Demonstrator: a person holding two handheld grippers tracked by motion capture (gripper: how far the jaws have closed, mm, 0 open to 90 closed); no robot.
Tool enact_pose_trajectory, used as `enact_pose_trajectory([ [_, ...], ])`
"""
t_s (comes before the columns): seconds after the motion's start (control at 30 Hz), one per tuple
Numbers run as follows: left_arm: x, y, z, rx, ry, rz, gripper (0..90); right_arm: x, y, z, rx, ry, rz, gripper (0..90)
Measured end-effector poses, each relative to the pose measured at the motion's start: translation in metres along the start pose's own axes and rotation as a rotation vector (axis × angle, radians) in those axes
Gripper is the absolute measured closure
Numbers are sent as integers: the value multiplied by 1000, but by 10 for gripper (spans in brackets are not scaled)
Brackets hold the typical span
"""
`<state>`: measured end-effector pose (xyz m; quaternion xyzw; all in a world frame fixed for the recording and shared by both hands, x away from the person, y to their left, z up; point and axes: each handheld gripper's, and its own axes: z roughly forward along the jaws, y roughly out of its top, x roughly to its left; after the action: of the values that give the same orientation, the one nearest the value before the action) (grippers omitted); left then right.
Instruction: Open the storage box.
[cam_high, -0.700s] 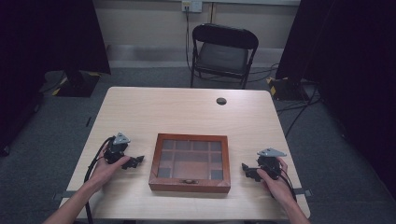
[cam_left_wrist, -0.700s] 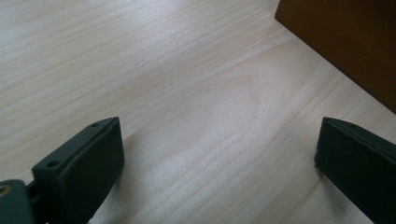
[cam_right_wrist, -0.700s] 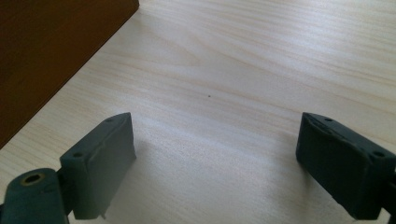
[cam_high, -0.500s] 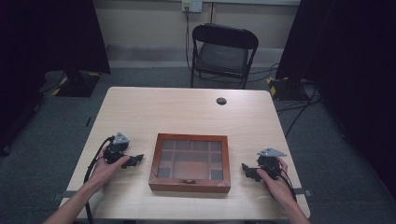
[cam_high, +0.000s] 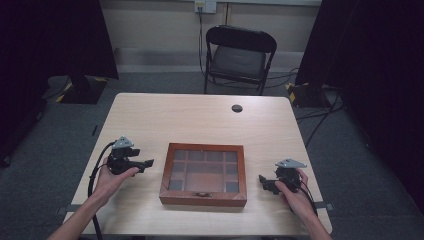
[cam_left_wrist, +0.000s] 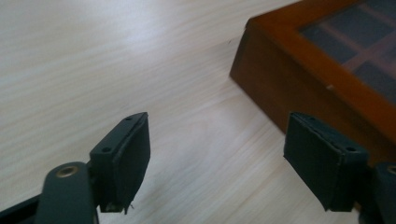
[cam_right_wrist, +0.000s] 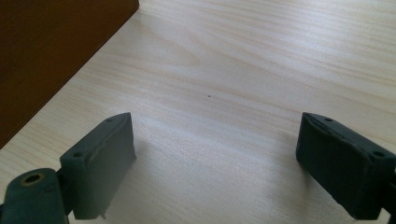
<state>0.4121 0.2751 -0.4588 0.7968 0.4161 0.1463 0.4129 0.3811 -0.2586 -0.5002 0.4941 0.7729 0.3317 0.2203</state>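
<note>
A brown wooden box (cam_high: 203, 173) with a glass lid over a grid of compartments lies shut at the middle front of the table. My left gripper (cam_high: 148, 163) rests on the table to the box's left, open, its jaws pointing at the box's side. In the left gripper view the box's corner (cam_left_wrist: 280, 70) stands just ahead and to the right, with nothing between the pads (cam_left_wrist: 126, 154). My right gripper (cam_high: 262, 181) sits on the table right of the box, open and holding nothing. The box's side (cam_right_wrist: 51, 46) shows at the left of the right gripper view.
The light wooden table (cam_high: 200, 120) carries a small round black thing (cam_high: 237, 108) near its far edge. A black folding chair (cam_high: 240, 55) stands behind the table. Dark curtains hang on both sides, and cables (cam_high: 315, 115) lie on the grey floor at the right.
</note>
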Motion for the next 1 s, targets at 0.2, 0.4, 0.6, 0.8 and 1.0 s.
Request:
enact_pose_trajectory([
  [0.2, -18, 10, -7, -39, -46, 33, 266, 0, 0, 0, 0, 2, 1, 109],
  [0.4, -40, 20, -7, -20, -100, 78, 281, 0, 0, 0, 0, 0, 0, 109],
  [0.6, -61, 31, -6, -36, -162, 111, 312, 0, 0, 0, 0, 1, 0, 109],
  [0.8, -72, 37, -7, -45, -203, 130, 352, 0, 0, 0, 0, 1, 1, 109],
  [1.0, -85, 41, -5, -32, -251, 131, 366, 0, 0, 0, 1, 1, 2, 109],
])
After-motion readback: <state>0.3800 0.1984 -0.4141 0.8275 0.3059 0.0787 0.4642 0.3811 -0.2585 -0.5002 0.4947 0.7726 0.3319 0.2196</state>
